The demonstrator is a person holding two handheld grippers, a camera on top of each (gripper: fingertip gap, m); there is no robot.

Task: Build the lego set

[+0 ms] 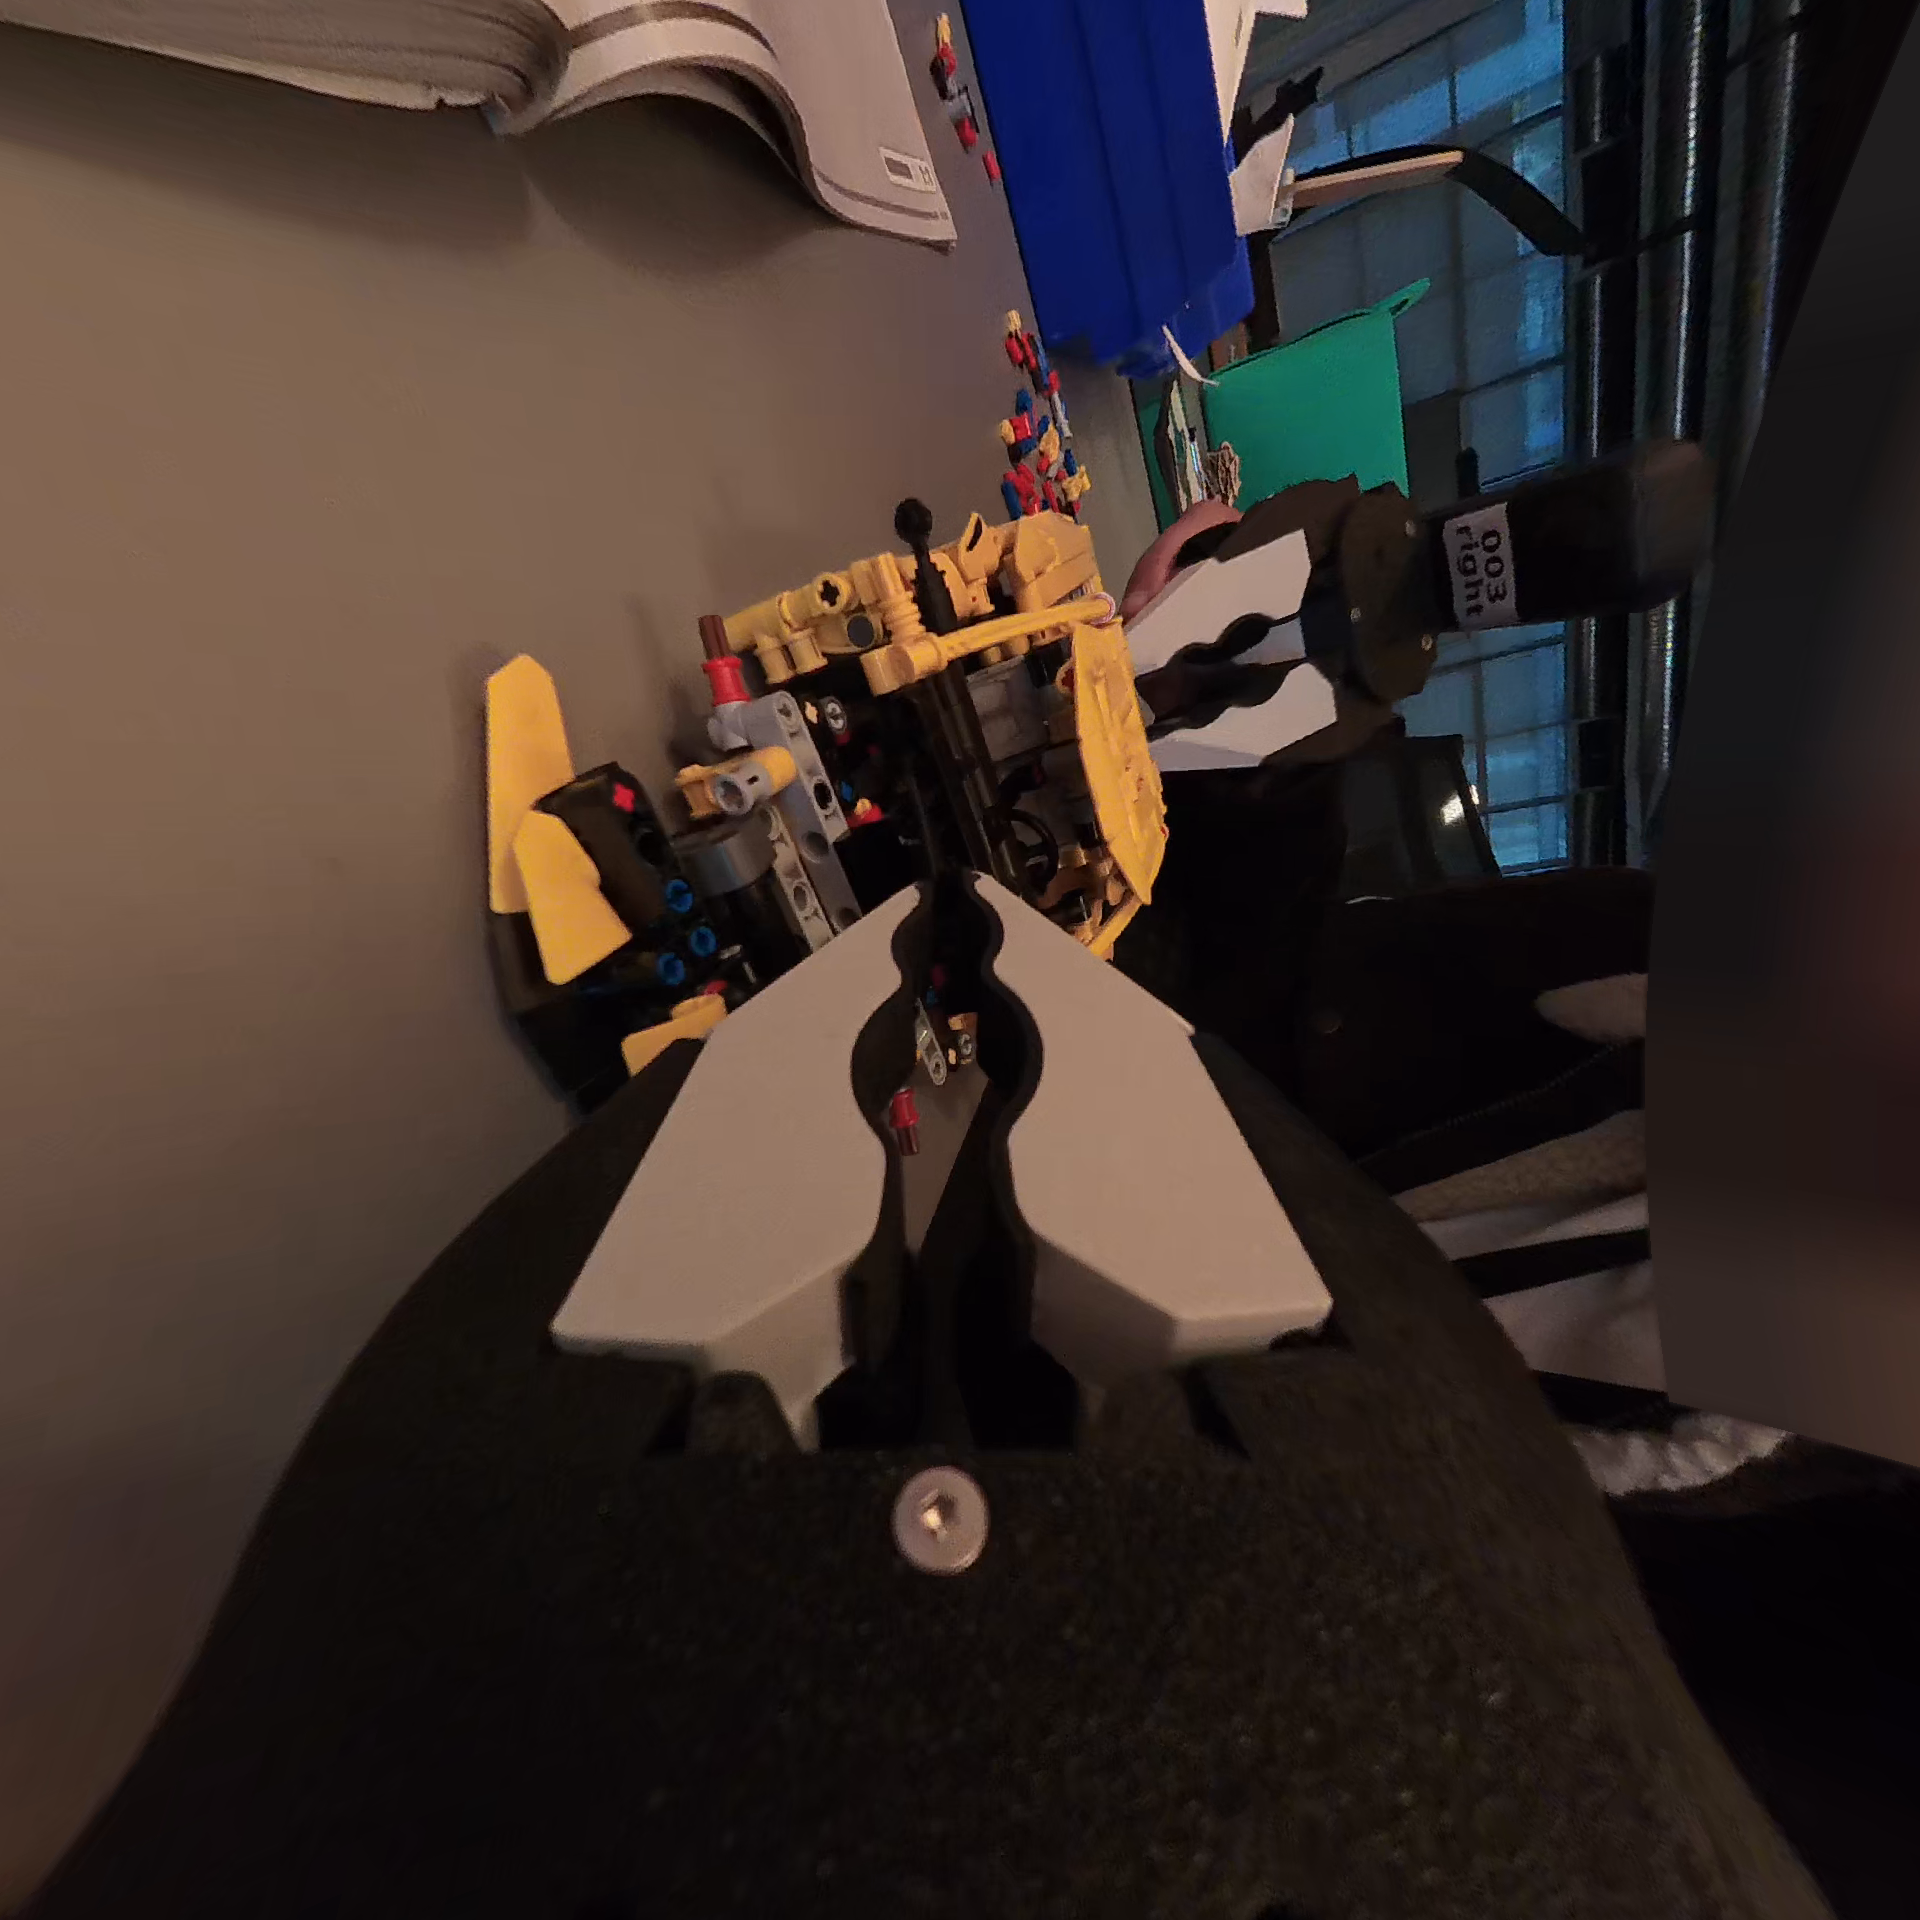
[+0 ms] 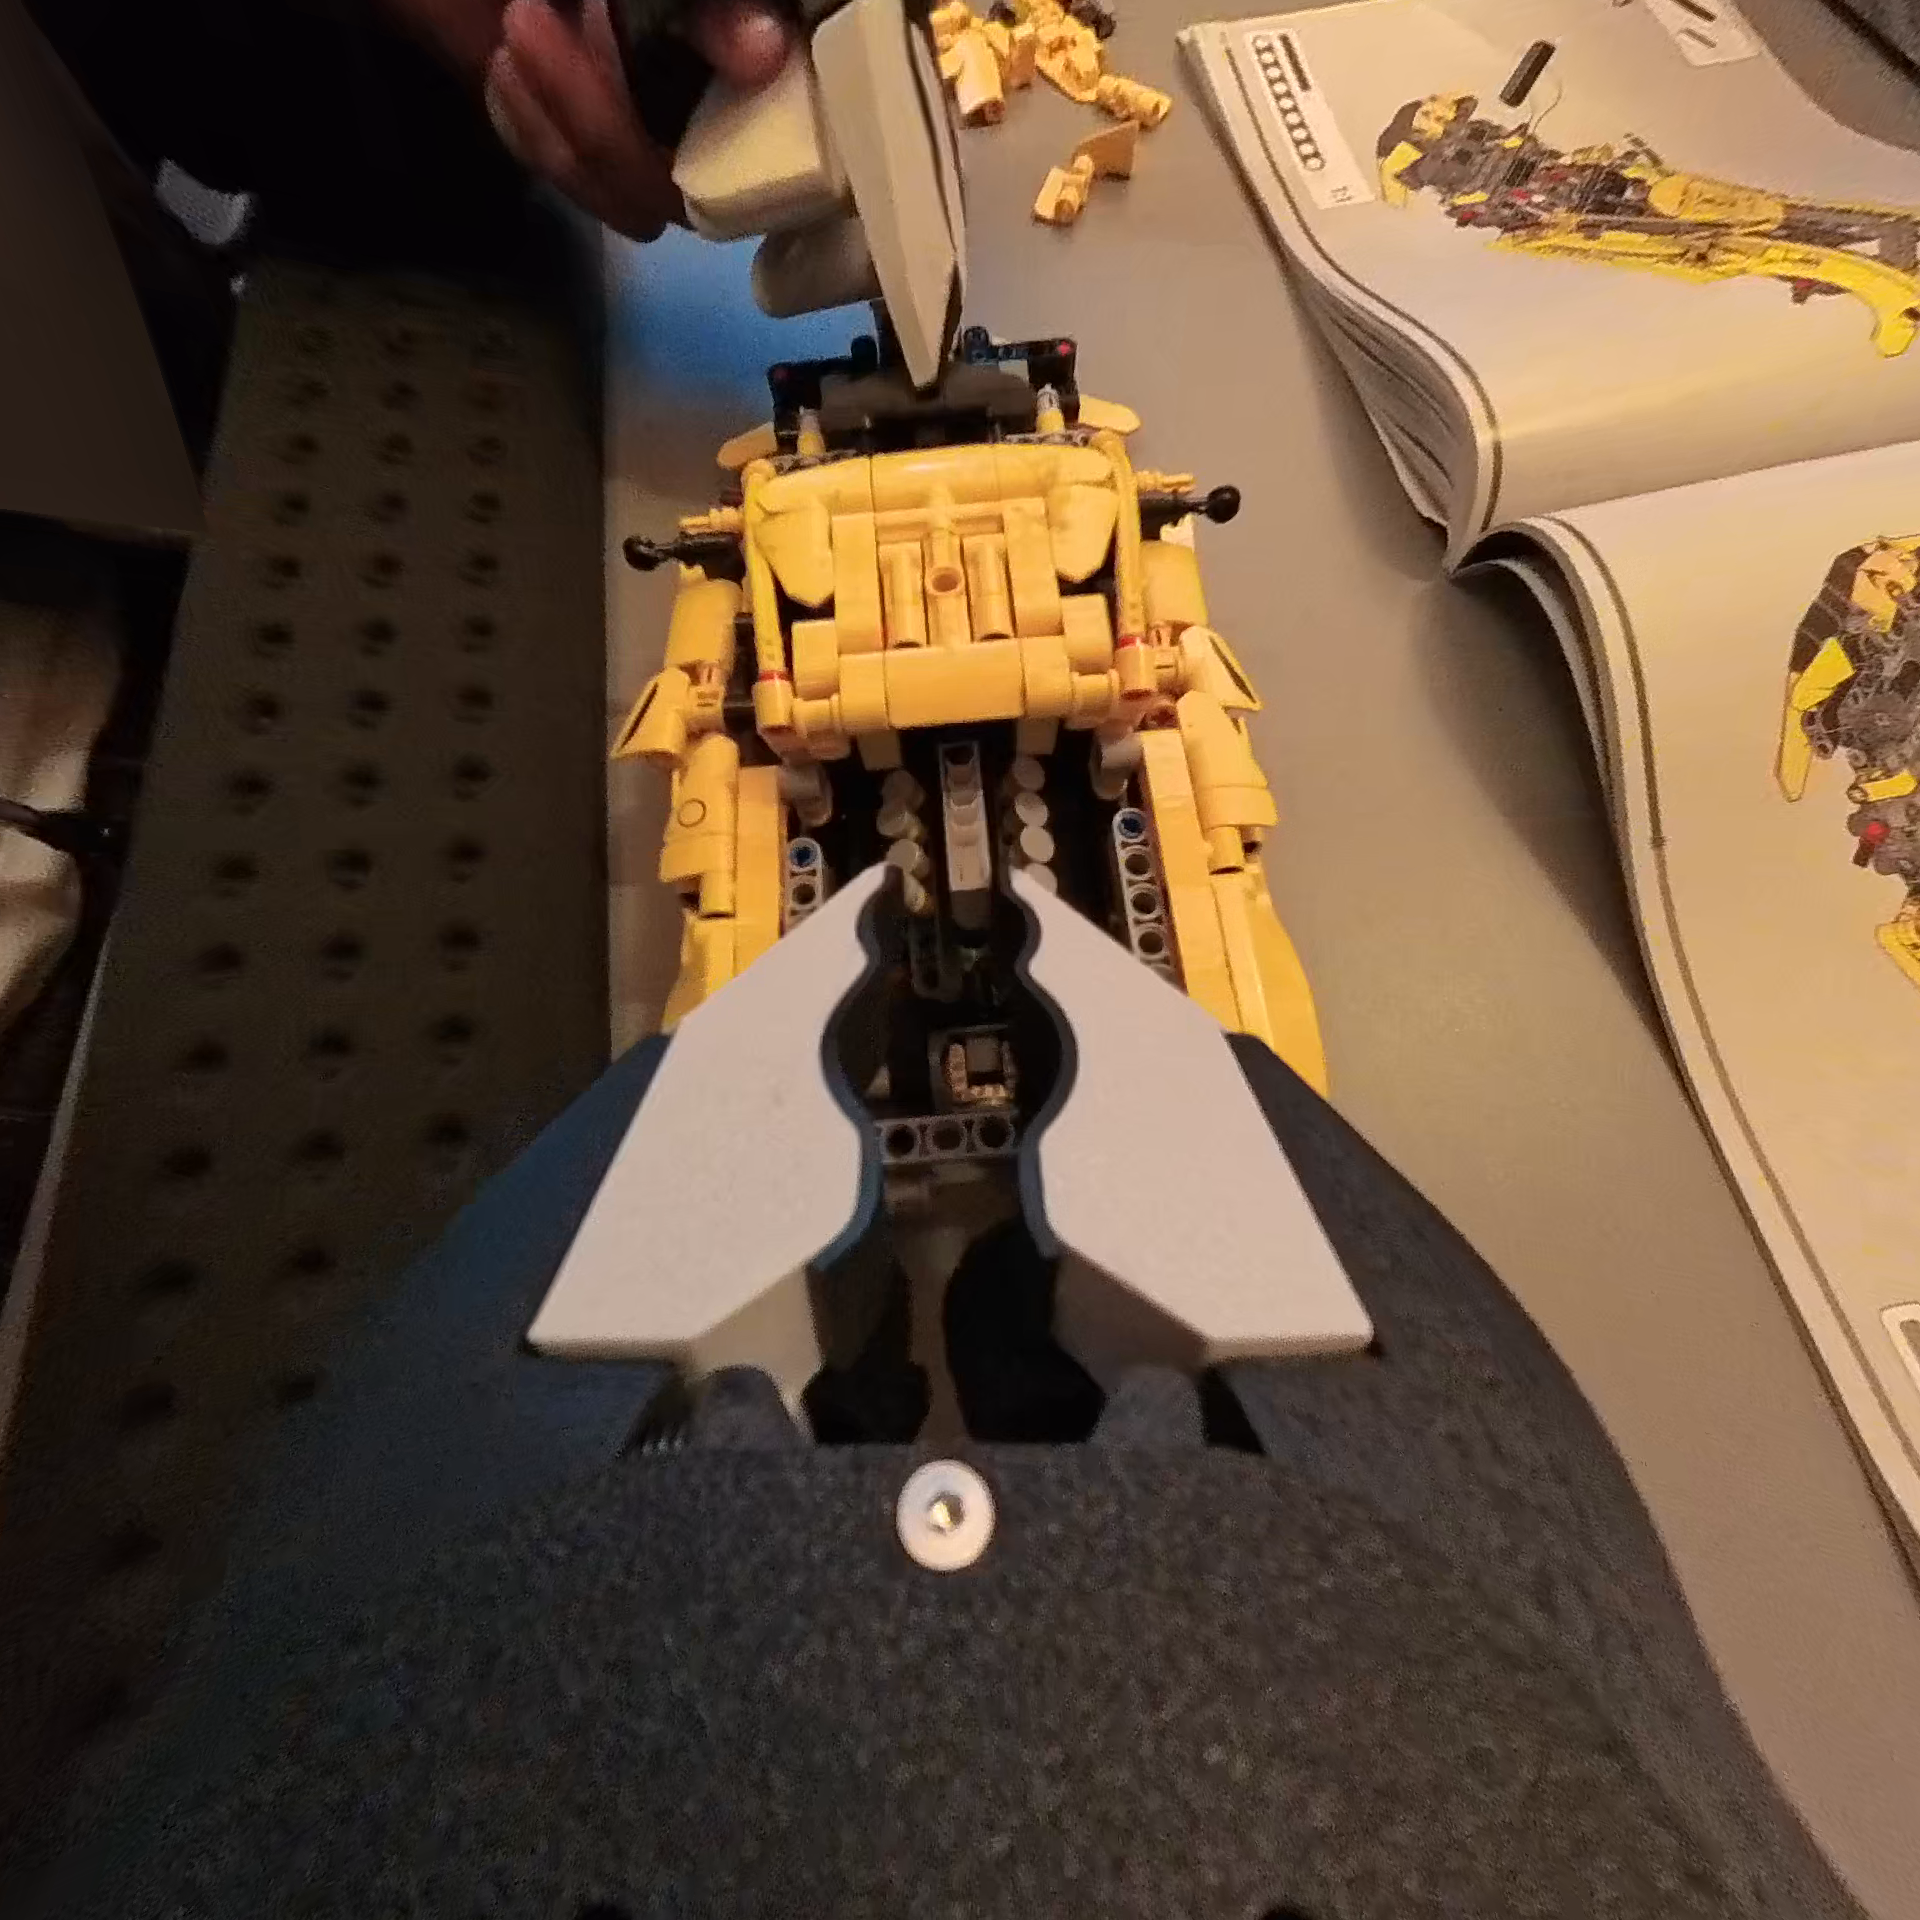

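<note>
A yellow and black lego model (image 2: 935,623) lies on the grey table (image 2: 1351,831), and it also shows in the left wrist view (image 1: 935,707). My left gripper (image 1: 948,899) is shut on a black part at one end of the model. In the right wrist view it (image 2: 920,358) comes in from the far end, with a hand (image 2: 582,104) behind it. My right gripper (image 2: 951,883) hangs over the model's open middle, its jaws a little apart on either side of a pale central beam. It touches the model's yellow panel in the left wrist view (image 1: 1138,675).
An open instruction booklet (image 2: 1558,364) lies to the right of the model. Loose yellow parts (image 2: 1049,73) lie at the far side. Small red, blue and yellow pieces (image 1: 1039,436) sit by a blue bin (image 1: 1112,177) and a green box (image 1: 1309,416). A perforated panel (image 2: 343,727) runs along the left. Tip to tip, the grippers are about 12 centimeters apart.
</note>
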